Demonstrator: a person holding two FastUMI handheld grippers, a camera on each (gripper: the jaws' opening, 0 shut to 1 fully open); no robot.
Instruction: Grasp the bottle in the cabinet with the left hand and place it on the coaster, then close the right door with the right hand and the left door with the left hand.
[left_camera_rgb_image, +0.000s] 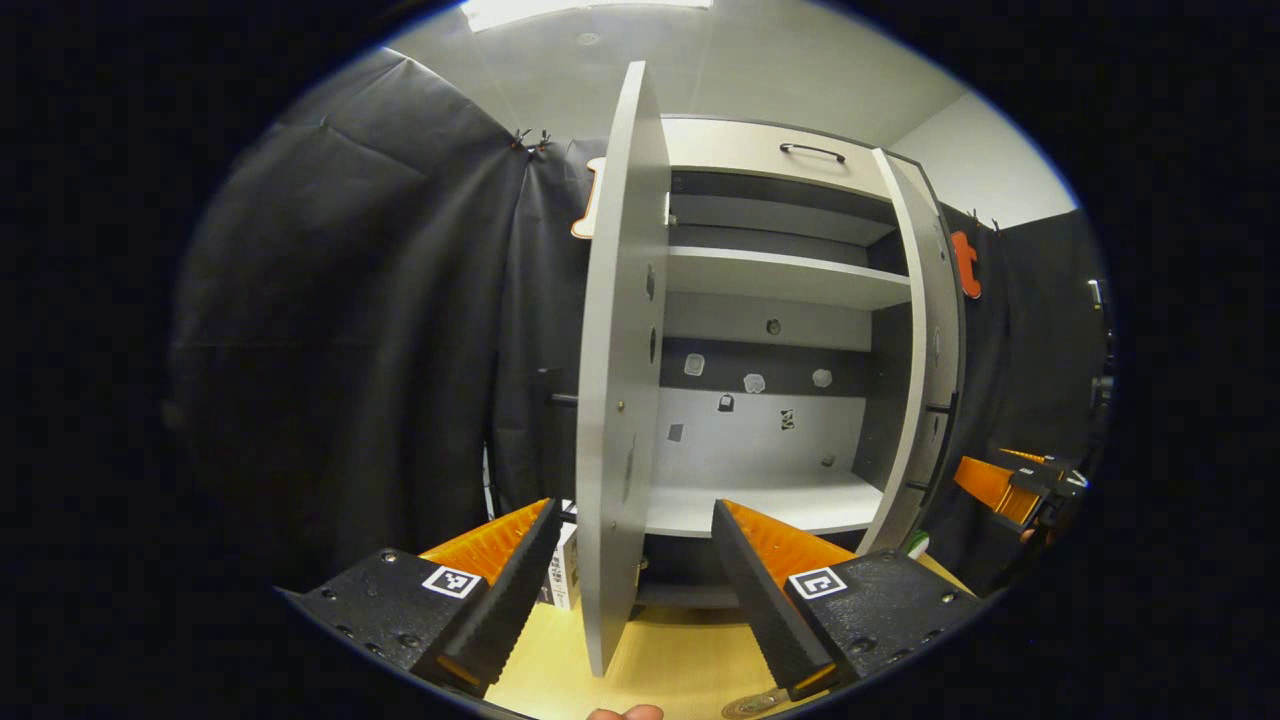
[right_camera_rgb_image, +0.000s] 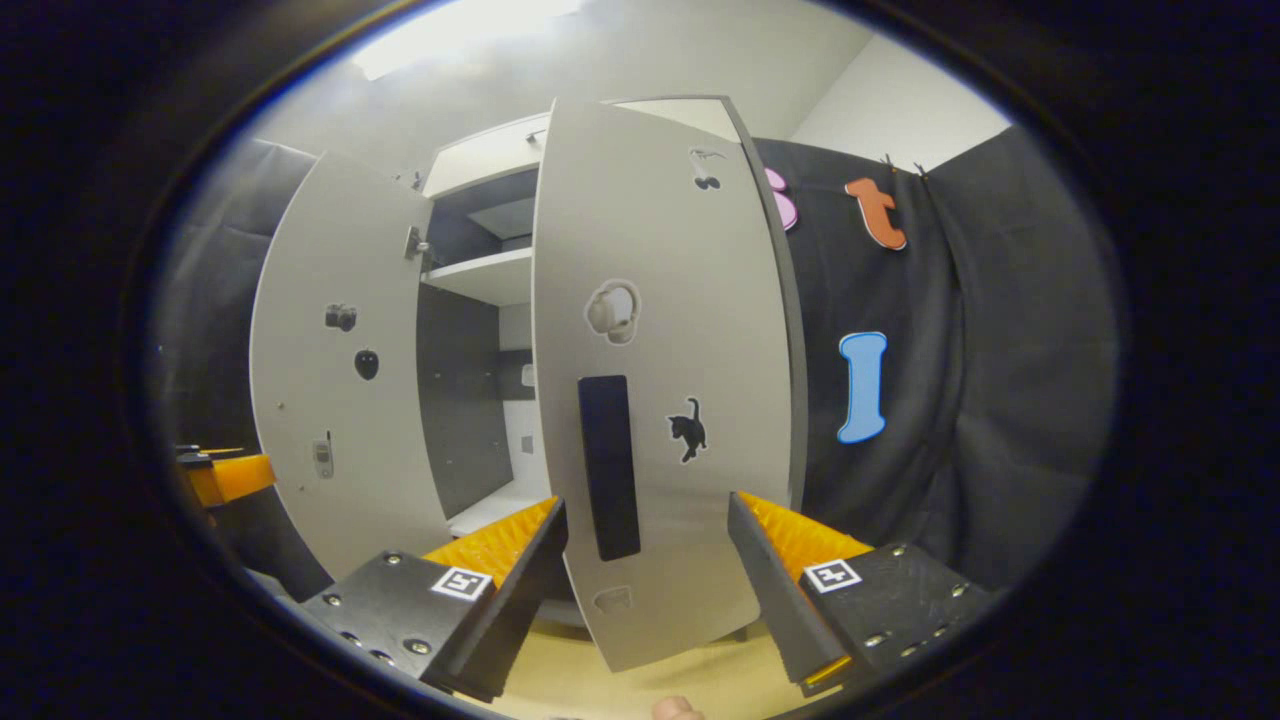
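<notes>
Left gripper (left_camera_rgb_image: 635, 590): released, jaws spread wide; the left door's edge stands between the fingers, touching neither as far as I can tell.
Left door (left_camera_rgb_image: 620, 380): open, seen nearly edge-on in the left gripper view, so its face is mostly hidden; in the right gripper view its inner face shows at the left, with small stickers too small to make out.
Right gripper (right_camera_rgb_image: 645, 590): released, jaws wide, either side of the right door's lower part; contact cannot be told.
Right door (right_camera_rgb_image: 660, 400): partly open, its outer face toward the camera, with a dark vertical handle (right_camera_rgb_image: 608, 465) and a few stickers; it hides most of the cabinet's inside in that view.
Cabinet (left_camera_rgb_image: 780, 150): shelves visible between the doors in the left gripper view; the bottom shelf (left_camera_rgb_image: 760, 505) looks bare where it shows, its front partly covered by a finger.
Bottle: not identifiable with certainty; a small white and green shape (left_camera_rgb_image: 917, 545) at the foot of the right door is too cut off to name.
Coaster: perhaps the round dull disc (left_camera_rgb_image: 755, 706) at the surface's near edge, mostly cropped.
Surface (left_camera_rgb_image: 670, 660): pale wood, a narrow strip between the fingers.
Other gripper: far right of the left gripper view, small and partly cut off.
</notes>
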